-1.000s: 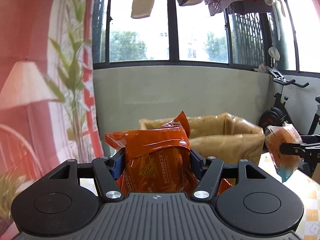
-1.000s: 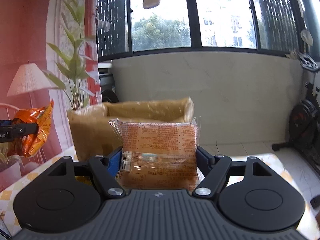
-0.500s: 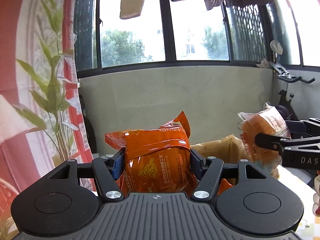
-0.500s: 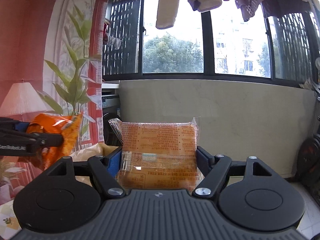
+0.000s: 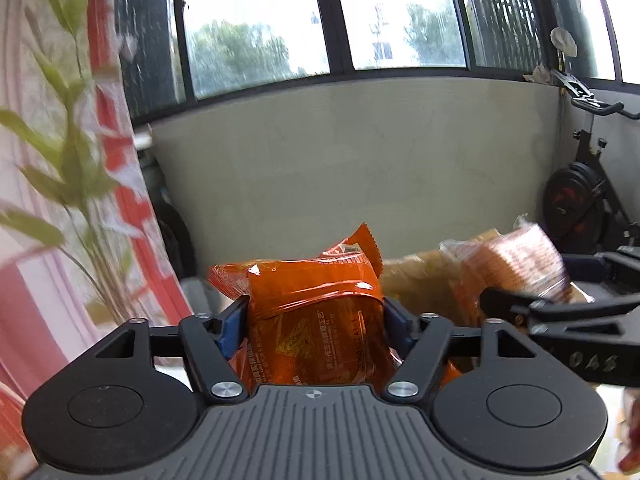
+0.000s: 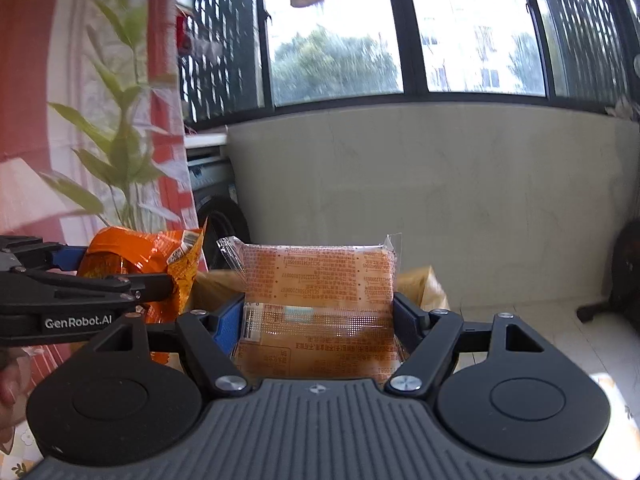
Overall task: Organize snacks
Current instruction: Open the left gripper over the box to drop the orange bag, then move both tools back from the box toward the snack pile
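Left wrist view: my left claw (image 5: 314,312) is clamped on a glossy orange foil snack bag (image 5: 316,320), blue pads pressing its sides, the bag upright with its crimped top at twelve o'clock. Past it, at about two o'clock, sits the tan plastic-lined cardboard box (image 5: 416,280), only its near edge visible. At three o'clock my right claw (image 5: 520,292) crosses in from the side, carrying its own packet over the box.

Right wrist view: the left claw shows at nine o'clock with the orange bag. My right claw (image 6: 318,312) is closed tight on a flat clear-wrapped packet of orange-brown crackers (image 6: 320,296), long axis upright, printed text facing me. The box (image 6: 420,284) lies directly ahead at twelve o'clock, its rim peeking out on both sides of the packet.

I judge the right claw nearer the box opening, almost over it, so its packet would drop first; the left must travel rightward toward two o'clock. The worktop is barely visible.
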`<state>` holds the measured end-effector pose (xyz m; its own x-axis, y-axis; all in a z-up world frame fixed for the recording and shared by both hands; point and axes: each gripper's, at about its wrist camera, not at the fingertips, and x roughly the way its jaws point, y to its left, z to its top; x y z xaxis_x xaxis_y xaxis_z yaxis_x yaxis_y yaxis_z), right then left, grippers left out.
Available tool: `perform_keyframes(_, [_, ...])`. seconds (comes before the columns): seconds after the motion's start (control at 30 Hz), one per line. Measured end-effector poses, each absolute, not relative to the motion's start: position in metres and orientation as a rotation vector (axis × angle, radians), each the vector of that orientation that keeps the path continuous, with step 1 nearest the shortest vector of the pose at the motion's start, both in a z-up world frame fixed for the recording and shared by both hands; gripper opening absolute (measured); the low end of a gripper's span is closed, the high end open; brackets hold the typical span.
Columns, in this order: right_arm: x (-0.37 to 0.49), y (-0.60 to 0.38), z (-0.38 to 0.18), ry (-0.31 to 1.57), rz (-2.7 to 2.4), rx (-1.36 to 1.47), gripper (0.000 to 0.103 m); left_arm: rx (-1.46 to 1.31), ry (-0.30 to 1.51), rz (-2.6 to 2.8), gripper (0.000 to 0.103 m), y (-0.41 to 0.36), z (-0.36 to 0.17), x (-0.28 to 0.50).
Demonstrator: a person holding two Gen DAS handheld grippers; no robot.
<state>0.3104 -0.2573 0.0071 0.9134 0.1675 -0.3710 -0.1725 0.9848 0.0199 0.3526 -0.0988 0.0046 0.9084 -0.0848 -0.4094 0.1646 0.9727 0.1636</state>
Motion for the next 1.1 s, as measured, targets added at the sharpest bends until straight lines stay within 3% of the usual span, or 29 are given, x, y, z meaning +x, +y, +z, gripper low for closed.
perform_keyframes(0.23, [0.306,-0.259,0.005,0.428,0.143,-0.041,0.087,0.15,0.418,-0.133,0.083,-0.08,0.002,0.344])
perform_keyframes(0.5, [0.271,-0.262,0.018,0.433,0.163,-0.049,0.087,0.105,0.393,-0.177,0.083,-0.067,0.018,0.314])
perform_keyframes(0.63, [0.248,-0.261,0.026,0.424,0.165,-0.053,0.095,0.11,0.374,-0.181,0.086,-0.056,0.023,0.297])
perform_keyframes(1.1, [0.188,-0.264,0.01,0.46,0.169,0.059,0.095,0.079,0.374,-0.164,0.087,-0.016,0.014,0.228])
